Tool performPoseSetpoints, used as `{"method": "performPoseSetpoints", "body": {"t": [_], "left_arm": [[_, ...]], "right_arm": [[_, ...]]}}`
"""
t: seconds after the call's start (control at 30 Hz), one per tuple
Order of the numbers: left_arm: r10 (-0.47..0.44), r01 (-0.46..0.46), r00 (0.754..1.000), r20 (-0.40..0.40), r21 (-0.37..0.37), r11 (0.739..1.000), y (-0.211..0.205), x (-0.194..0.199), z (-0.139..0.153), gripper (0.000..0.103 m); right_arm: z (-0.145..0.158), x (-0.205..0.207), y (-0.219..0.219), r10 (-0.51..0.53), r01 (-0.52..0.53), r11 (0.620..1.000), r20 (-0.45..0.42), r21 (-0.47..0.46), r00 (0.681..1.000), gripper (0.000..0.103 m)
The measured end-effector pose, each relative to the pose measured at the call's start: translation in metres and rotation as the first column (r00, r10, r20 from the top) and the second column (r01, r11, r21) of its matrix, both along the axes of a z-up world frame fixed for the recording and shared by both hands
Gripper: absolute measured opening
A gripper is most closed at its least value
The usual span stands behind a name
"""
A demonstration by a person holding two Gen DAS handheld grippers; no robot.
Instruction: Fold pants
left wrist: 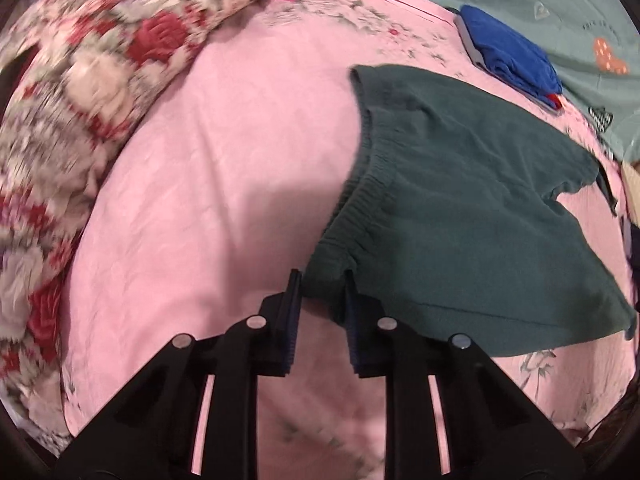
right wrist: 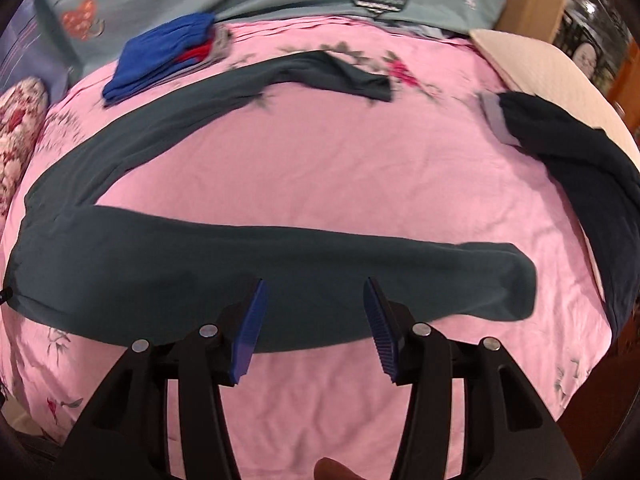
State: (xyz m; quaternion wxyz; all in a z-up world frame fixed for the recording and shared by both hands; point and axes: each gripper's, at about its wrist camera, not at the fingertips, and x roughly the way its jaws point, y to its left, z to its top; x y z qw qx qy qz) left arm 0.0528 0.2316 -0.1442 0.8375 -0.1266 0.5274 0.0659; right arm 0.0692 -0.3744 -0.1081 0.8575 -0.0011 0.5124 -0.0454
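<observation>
A pink floral cotton bedsheet covers the bed; on it the dark teal soft fleece pants lie spread, legs splayed apart, the waistband at the left; a folded blue garment rests beyond; the left gripper has its jaws around the elastic waistband corner, though whether they pinch it I cannot tell; the right gripper gapes wide above the near leg's cuff; the cloth looks light, limp, likely to sag; best gripped at waistband and hem.
</observation>
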Motion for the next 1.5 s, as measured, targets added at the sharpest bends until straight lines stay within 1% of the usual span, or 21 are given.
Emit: {"method": "performPoseSetpoints", "body": {"t": [0.03,0.1,0.13,0.17,0.2,0.23,0.27,0.4,0.5,0.57,0.63,0.77,0.87,0.93,1.0,1.13,1.23,1.3,1.33,1.4,1.5], "left_arm": [[-0.004,0.003,1.000,-0.013,-0.026,1.000,0.005,-0.005,-0.005,0.022],[-0.011,0.011,1.000,-0.021,-0.029,1.000,0.006,-0.008,-0.011,0.027],[-0.022,0.022,1.000,-0.014,-0.024,0.999,0.005,-0.007,-0.010,0.042],[-0.020,0.020,1.000,-0.023,0.003,1.000,0.003,-0.004,-0.008,0.052],[0.010,-0.008,1.000,-0.029,0.072,0.997,0.002,-0.001,-0.004,0.076],[0.035,-0.033,0.999,-0.015,0.116,0.993,0.003,-0.002,0.002,0.079],[0.057,-0.057,0.998,0.008,0.146,0.988,0.006,-0.003,0.010,0.079],[0.155,-0.162,0.986,0.054,0.174,0.971,0.009,-0.004,0.039,0.080],[0.198,-0.206,0.978,0.060,0.189,0.960,-0.006,-0.010,0.054,0.083],[0.217,-0.221,0.975,0.044,0.201,0.954,-0.027,-0.011,0.062,0.084],[0.214,-0.214,0.977,0.026,0.220,0.952,-0.049,-0.014,0.068,0.086],[0.162,-0.151,0.987,-0.021,0.258,0.954,-0.105,-0.011,0.073,0.087],[0.101,-0.084,0.994,-0.039,0.310,0.947,-0.139,-0.006,0.076,0.087],[0.067,-0.052,0.997,-0.036,0.328,0.943,-0.159,-0.002,0.081,0.088],[0.040,-0.028,0.999,-0.029,0.330,0.944,-0.173,0.004,0.085,0.088],[-0.008,0.014,1.000,-0.020,0.340,0.940,-0.197,0.017,0.091,0.089],[-0.021,0.023,1.000,-0.010,0.334,0.942,-0.207,0.022,0.093,0.089],[-0.020,0.023,1.000,-0.011,0.324,0.946,-0.211,0.024,0.092,0.089],[-0.019,0.022,1.000,-0.012,0.321,0.947,-0.212,0.024,0.092,0.089],[-0.022,0.026,1.000,-0.017,0.313,0.949,-0.214,0.025,0.089,0.089],[-0.027,0.034,0.999,-0.026,0.312,0.949,-0.213,0.025,0.086,0.089]], "right_arm": [[0.001,0.003,0.005,0.005,-0.005,1.000,-0.002,0.000,1.000,0.051],[0.004,0.013,0.007,0.011,-0.011,1.000,-0.002,-0.006,1.000,0.051],[0.007,0.017,0.005,0.008,-0.008,1.000,0.003,-0.018,1.000,0.051],[0.012,0.024,0.002,0.005,-0.005,0.999,0.018,-0.032,1.000,0.051],[0.018,0.032,-0.002,0.007,-0.005,0.999,0.043,-0.043,0.999,0.051],[0.024,0.041,-0.009,0.003,0.001,0.999,0.071,-0.053,0.998,0.053],[0.030,0.050,-0.017,0.001,0.005,0.998,0.095,-0.059,0.995,0.053],[0.034,0.114,-0.063,0.039,-0.032,0.998,0.146,-0.047,0.989,0.053],[0.009,0.160,-0.086,0.103,-0.094,0.992,0.104,-0.081,0.989,0.053],[-0.010,0.185,-0.104,0.097,-0.094,0.994,0.070,-0.047,0.993,0.053],[-0.029,0.207,-0.127,0.062,-0.064,0.997,0.050,0.033,0.997,0.045],[-0.047,0.229,-0.146,0.050,-0.058,0.989,0.068,0.133,0.996,0.042],[-0.052,0.238,-0.145,0.073,-0.085,0.986,0.086,0.144,0.994,0.039],[-0.051,0.246,-0.146,0.082,-0.095,0.984,0.095,0.149,0.992,0.022],[-0.044,0.245,-0.147,0.098,-0.110,0.985,0.092,0.131,0.991,0.012],[-0.007,0.225,-0.166,0.099,-0.123,0.977,0.138,0.174,0.985,0.010],[0.023,0.200,-0.194,0.083,-0.116,0.973,0.170,0.198,0.982,0.011],[0.024,0.185,-0.206,0.096,-0.120,0.977,0.138,0.179,0.986,0.010],[0.019,0.177,-0.210,0.096,-0.111,0.986,0.115,0.125,0.989,0.003],[0.001,0.166,-0.220,0.087,-0.089,0.995,0.040,0.039,0.995,0.002],[-0.022,0.156,-0.239,0.013,-0.011,0.999,-0.058,0.033,0.998,0.003]]}}
